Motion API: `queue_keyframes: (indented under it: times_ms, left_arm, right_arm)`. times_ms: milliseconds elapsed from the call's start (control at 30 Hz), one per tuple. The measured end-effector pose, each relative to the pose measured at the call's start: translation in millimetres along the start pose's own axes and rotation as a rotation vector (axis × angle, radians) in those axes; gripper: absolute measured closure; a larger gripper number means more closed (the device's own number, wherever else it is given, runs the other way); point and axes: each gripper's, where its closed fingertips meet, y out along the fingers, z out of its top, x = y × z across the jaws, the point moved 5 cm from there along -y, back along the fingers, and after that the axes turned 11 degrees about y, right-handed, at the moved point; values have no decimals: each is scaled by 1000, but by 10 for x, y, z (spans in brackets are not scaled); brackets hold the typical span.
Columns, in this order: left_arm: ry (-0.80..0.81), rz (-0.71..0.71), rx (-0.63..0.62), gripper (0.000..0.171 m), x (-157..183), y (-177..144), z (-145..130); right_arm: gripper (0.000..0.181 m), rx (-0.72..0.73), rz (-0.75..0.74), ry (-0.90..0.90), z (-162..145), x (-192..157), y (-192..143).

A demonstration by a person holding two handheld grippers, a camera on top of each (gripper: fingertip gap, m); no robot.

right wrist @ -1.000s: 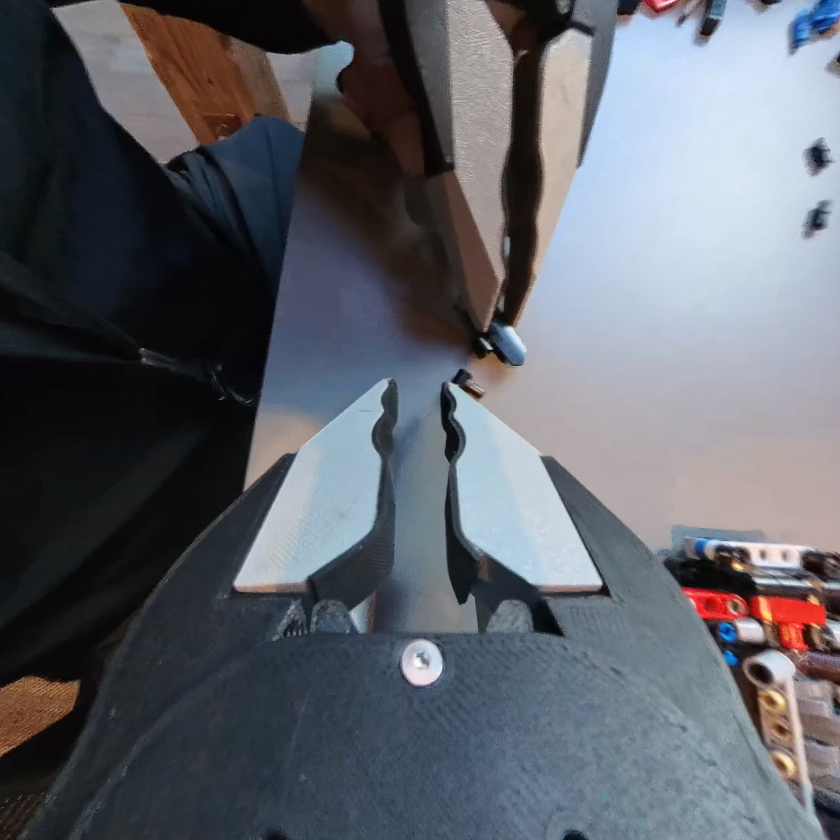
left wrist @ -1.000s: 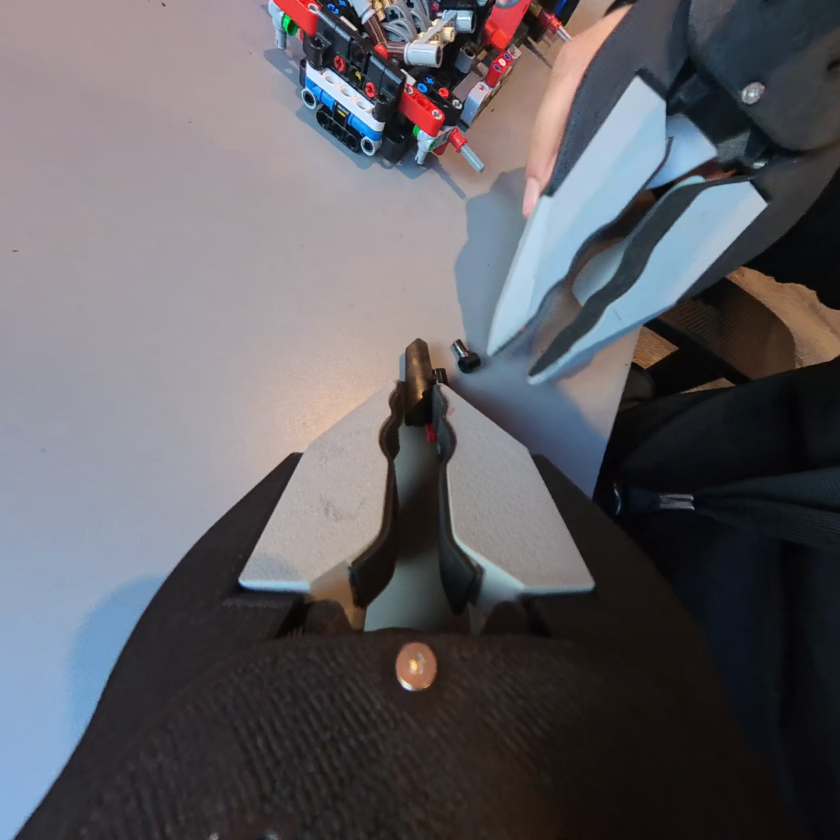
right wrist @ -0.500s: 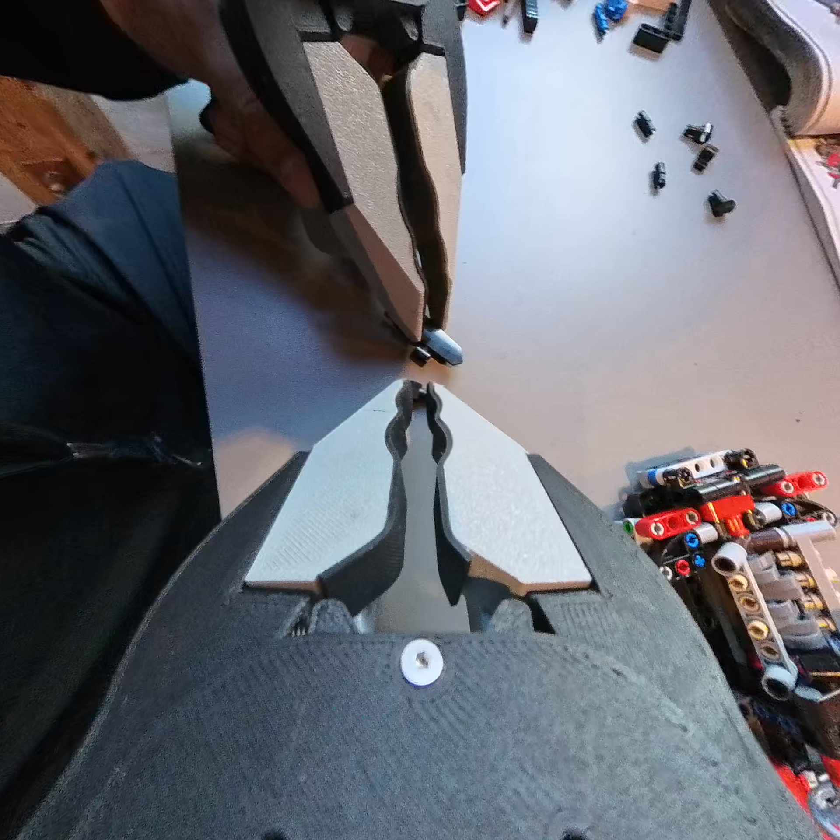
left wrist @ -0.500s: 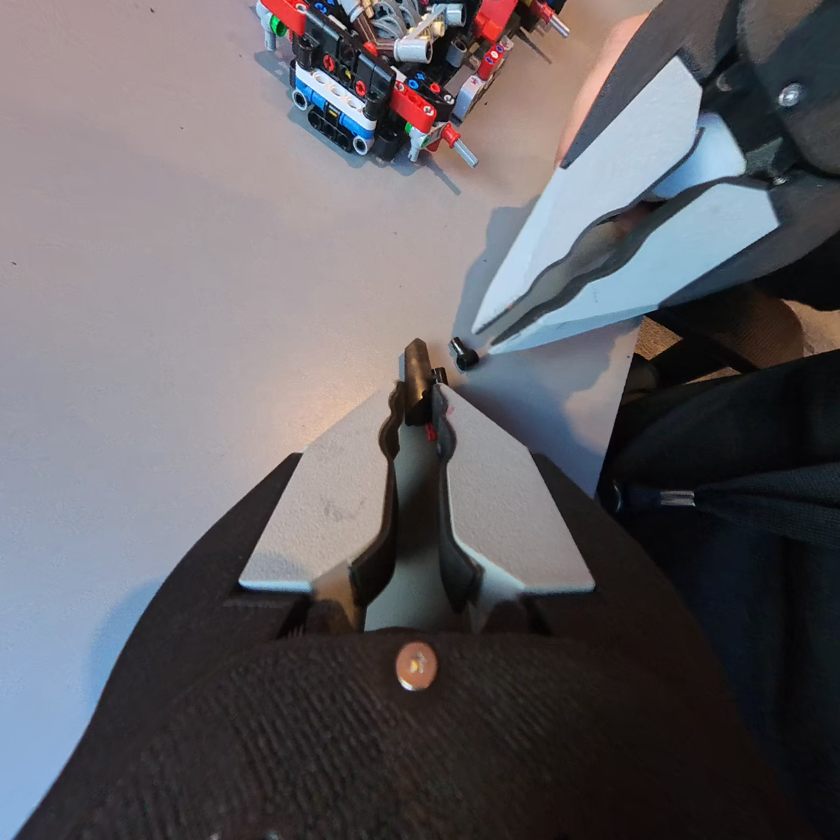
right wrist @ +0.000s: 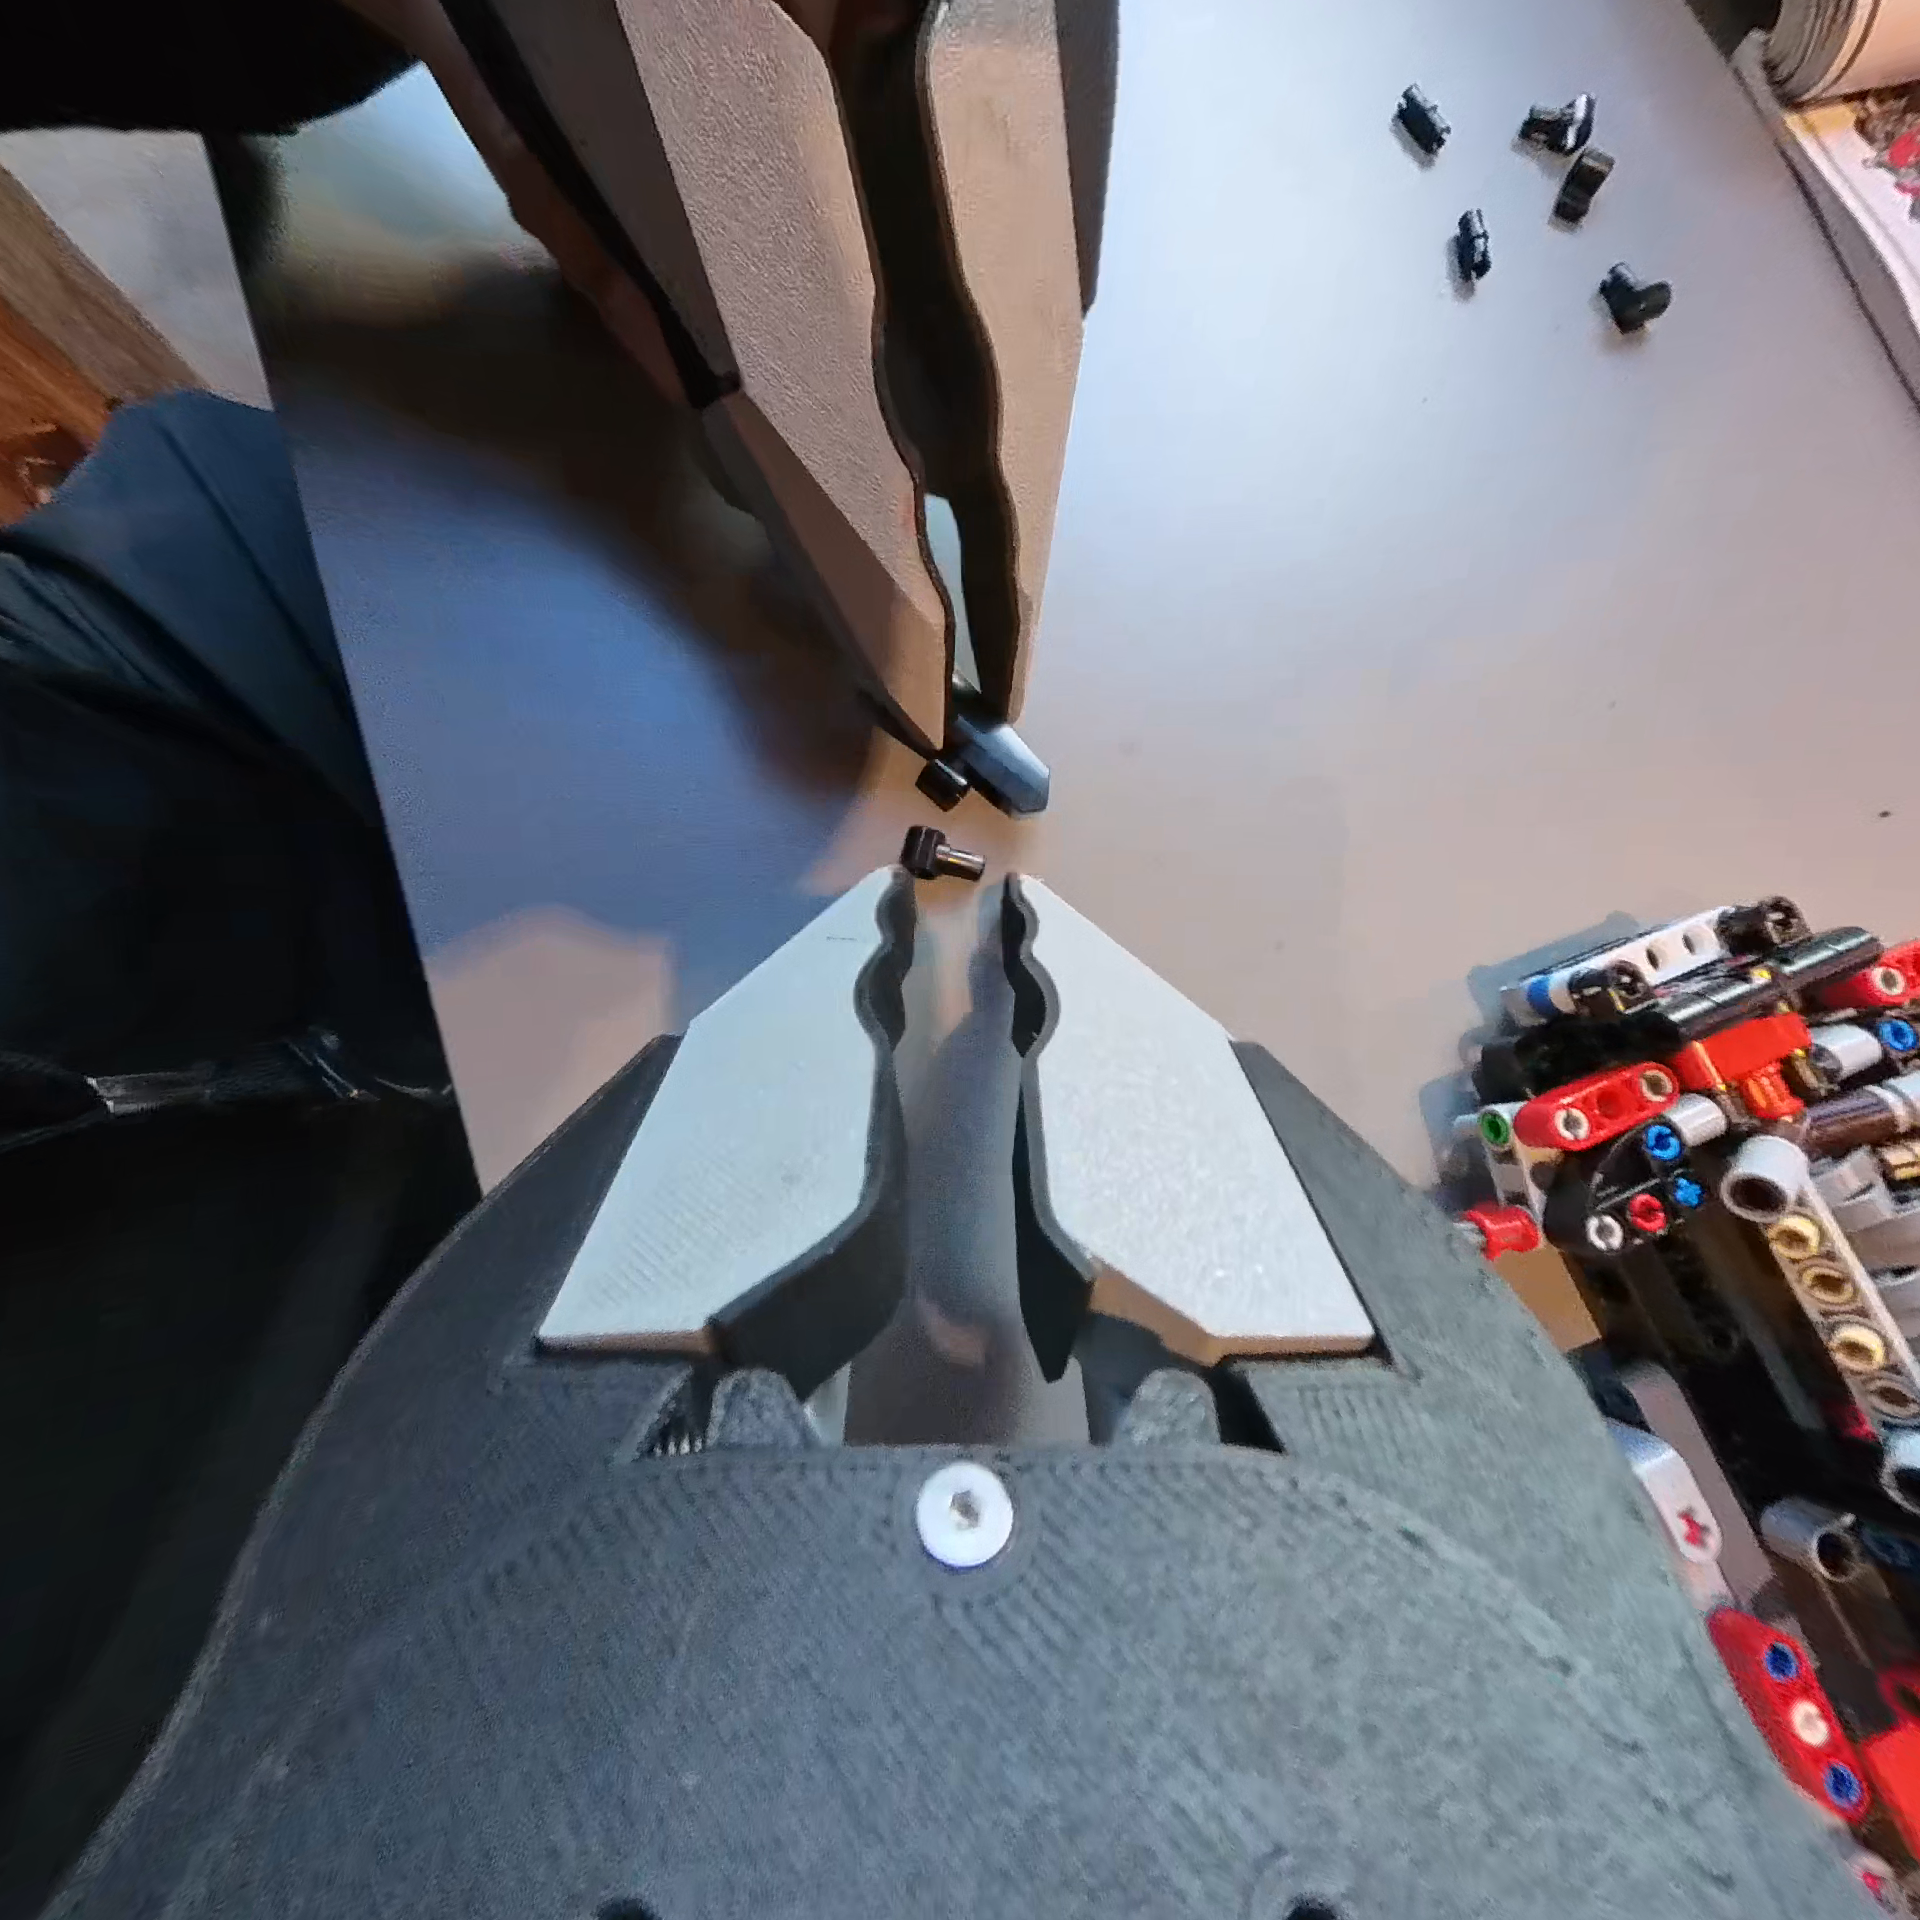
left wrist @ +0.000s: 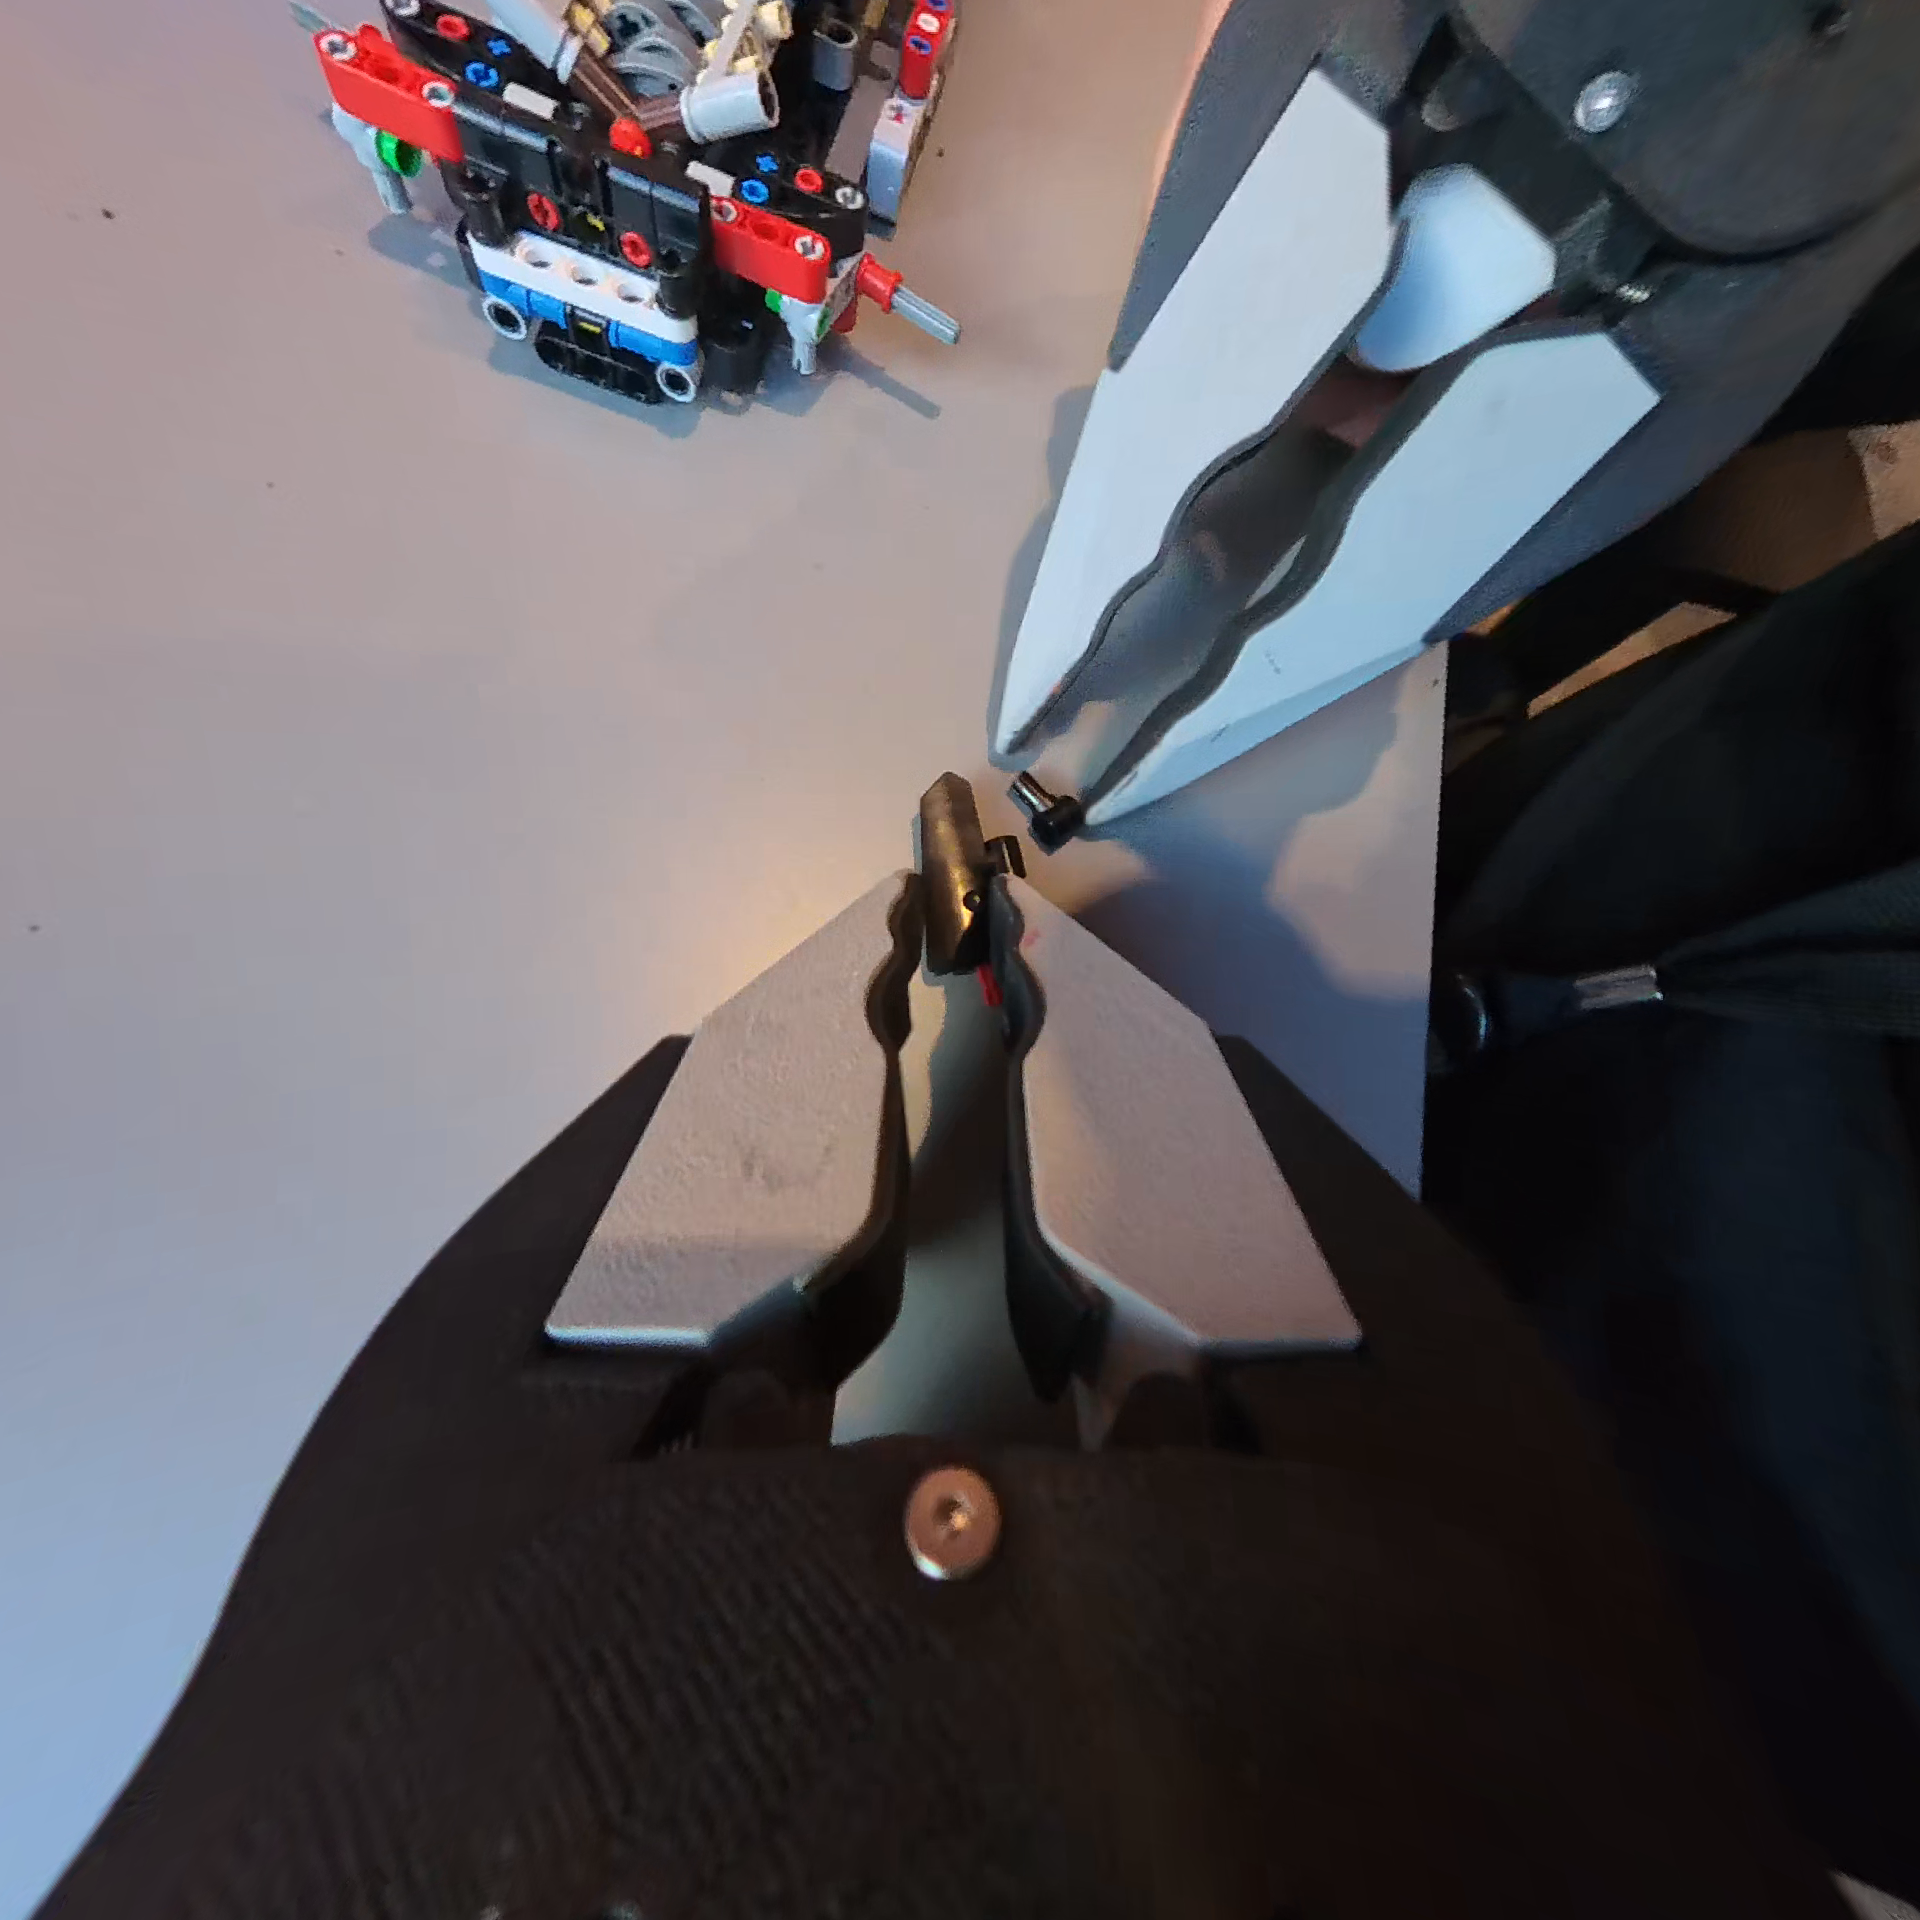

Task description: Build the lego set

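Note:
My left gripper [left wrist: 951, 894] is shut on a black lego piece [left wrist: 948, 831] and holds it just above the grey table [left wrist: 416, 727]. A small black pin [left wrist: 1042, 810] lies on the table right beside it. My right gripper [left wrist: 1047, 779] comes in from the upper right, open, its tips on either side of the pin. In the right wrist view the pin [right wrist: 940, 857] lies just ahead of my open right gripper [right wrist: 958, 881]. The left gripper [right wrist: 977, 717] hangs above it with the black piece [right wrist: 1003, 774]. The part-built lego model [left wrist: 623, 187] stands farther off.
The model [right wrist: 1714, 1143] is at the right in the right wrist view. Several loose black pins [right wrist: 1538, 197] lie at the far right, near a booklet [right wrist: 1860, 114]. The table edge [left wrist: 1439, 935] and a person's dark clothes [left wrist: 1714, 1143] are close by. My two grippers' fingertips are within a few centimetres of each other.
The right gripper narrowed beside the pin half a second ago and has now opened a little around it. The left gripper has held still with its piece.

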Motion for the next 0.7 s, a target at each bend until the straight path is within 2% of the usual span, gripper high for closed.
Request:
queue_keyframes:
  times_ms: [333,433,567,700]
  left_arm:
    - [92,-38,-78,162,-51,30,61]
    - [77,-59,-64,162,-57,29,53]
    - [85,-120,-74,162,-56,26,47]
    - [65,-145,-88,163,-54,44,65]
  right_arm:
    - [169,8,40,-50,43,-31,50]
    - [169,41,74,-169,61,-72,11]
    - [166,0,24,-335,15,-39,8]
    - [164,-17,-22,-385,-9,-23,-38]
